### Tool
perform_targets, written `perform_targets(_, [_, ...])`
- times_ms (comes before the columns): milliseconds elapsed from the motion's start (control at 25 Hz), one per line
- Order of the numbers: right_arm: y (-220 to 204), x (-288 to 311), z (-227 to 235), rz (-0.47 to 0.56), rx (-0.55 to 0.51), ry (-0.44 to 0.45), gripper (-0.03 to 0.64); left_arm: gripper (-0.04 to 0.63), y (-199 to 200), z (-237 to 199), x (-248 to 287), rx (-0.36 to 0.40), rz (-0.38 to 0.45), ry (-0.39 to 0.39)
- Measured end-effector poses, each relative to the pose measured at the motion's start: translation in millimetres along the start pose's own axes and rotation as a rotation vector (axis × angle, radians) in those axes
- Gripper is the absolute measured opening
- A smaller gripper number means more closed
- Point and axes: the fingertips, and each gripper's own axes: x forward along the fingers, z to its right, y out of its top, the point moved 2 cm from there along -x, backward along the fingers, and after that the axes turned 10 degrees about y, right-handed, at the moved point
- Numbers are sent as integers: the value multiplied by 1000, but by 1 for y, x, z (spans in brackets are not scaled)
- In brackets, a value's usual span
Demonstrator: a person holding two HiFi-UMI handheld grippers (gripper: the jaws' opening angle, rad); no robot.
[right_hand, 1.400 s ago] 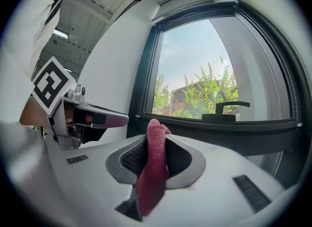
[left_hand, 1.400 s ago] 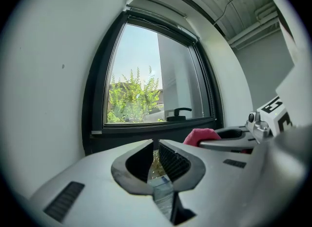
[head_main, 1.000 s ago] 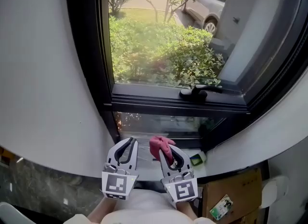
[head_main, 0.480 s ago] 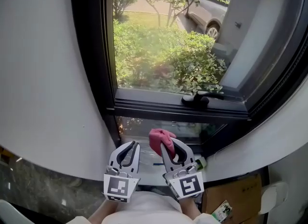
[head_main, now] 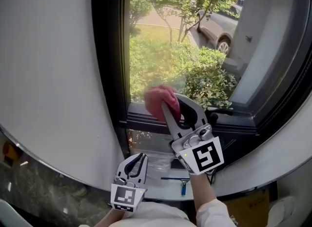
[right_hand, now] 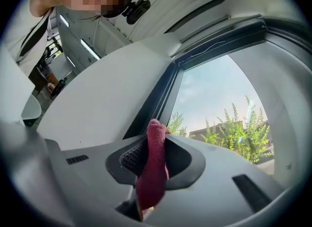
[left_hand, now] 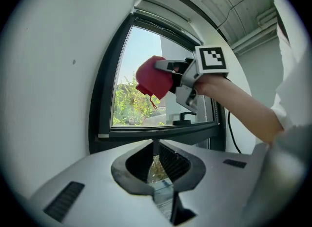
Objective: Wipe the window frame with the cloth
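My right gripper is raised in front of the window and shut on a pink-red cloth, which bunches out past its jaws. The cloth hangs close to the glass, just above the black lower sash and to the right of the black upright of the window frame. In the right gripper view the cloth fills the closed jaws, with the frame's upright beyond. My left gripper stays low over the sill, shut and empty. The left gripper view shows the cloth held up by the right gripper.
A black window handle juts from the lower sash right of the cloth. White wall flanks the frame on the left. The sill below carries a clear plastic sheet and a small blue object. Bushes and a car lie outside.
My right gripper has risen with the cloth from sill level up to the glass above the lower sash. The left gripper has stayed low and shut.
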Motion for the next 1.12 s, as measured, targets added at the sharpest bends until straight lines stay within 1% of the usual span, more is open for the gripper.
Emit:
perform_targets(160, [20, 33, 16, 63, -12, 19, 83, 41, 4, -2, 0, -2, 9, 8])
perform_targets(480, [40, 81, 41, 155, 42, 35, 83, 41, 8, -7, 0, 8, 12, 19])
perform_targets(800, [89, 119, 58, 254, -2, 56, 83, 41, 4, -13, -2, -17, -6, 23])
perform_targets(960, [107, 135, 68, 283, 3, 56, 83, 41, -1, -11, -5, -32, -18, 13])
perform_targets(1120, [109, 153, 66, 296, 30, 92, 83, 41, 0, -9, -7, -42, -17, 5])
